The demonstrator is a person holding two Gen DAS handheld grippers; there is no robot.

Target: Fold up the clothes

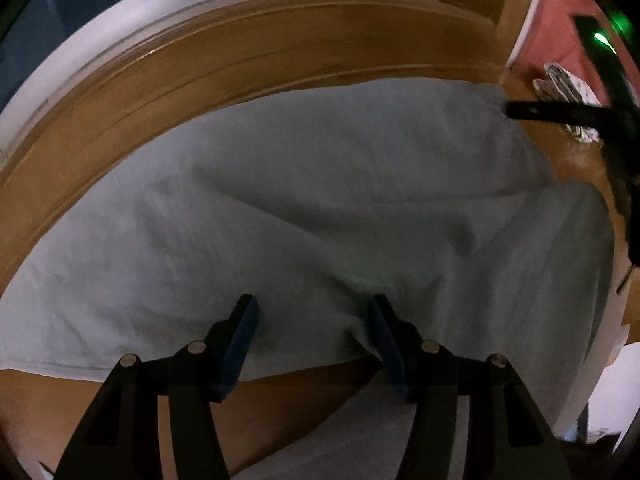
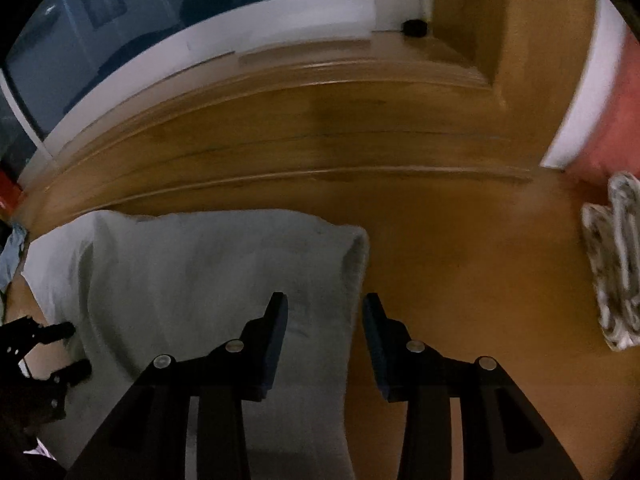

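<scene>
A wooden floor (image 2: 460,264) spans the scene. A white baseboard (image 2: 280,12) runs along the far side, and a pink wall (image 2: 624,92) rises at far right.

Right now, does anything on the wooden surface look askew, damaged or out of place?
Nothing damaged or spilled. The pale cloth lies rumpled, with creases across its middle, as expected mid-fold. A patterned cloth sits apart at the right.

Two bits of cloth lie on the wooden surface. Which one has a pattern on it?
The small bundle at the far right edge, white with dark markings. The big pale cloth under the grippers is plain, without any print.
</scene>
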